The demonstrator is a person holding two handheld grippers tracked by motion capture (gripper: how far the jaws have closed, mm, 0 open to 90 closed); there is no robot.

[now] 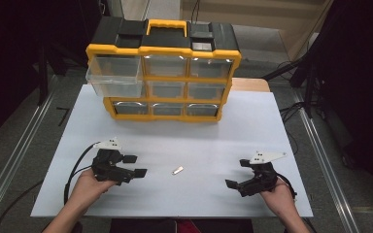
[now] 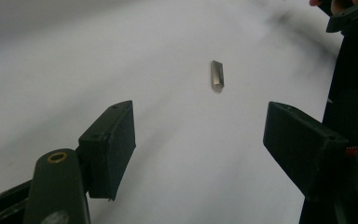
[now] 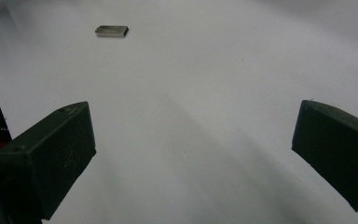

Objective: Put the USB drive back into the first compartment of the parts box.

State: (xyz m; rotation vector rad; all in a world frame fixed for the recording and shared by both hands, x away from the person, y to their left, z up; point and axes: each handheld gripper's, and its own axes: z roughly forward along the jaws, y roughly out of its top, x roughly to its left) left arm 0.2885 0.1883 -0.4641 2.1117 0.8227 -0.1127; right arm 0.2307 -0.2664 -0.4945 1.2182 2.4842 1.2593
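Near the table's front edge, left side: left gripper (image 1: 135,165), held in a hand (image 1: 88,187), jaws spread wide and empty, aimed toward the middle of the white table (image 1: 223,131). Opposite, front right: right gripper (image 1: 239,173), likewise parted and holding nothing, well apart from the first.

Between them — nearer the left gripper — a small metal piece (image 1: 177,170) is laid flat on the bare surface, touched by neither tool. Seen from the left gripper view it (image 2: 217,75) lies ahead of the jaws, roughly between their lines; from the right gripper view it (image 3: 112,31) sits far off to the upper left.

Beyond, at the table's far edge: a yellow-and-black drawer cabinet (image 1: 165,73), its upper-left clear drawer (image 1: 114,75) pulled out.

Handling note: the piece is judged low and thin, so the jaws would best be brought down close to the surface, straddling its short sides squarely before closing, lest it skid or tip.

Not determined — what the piece is; the drawers' contents, blurred behind glare.
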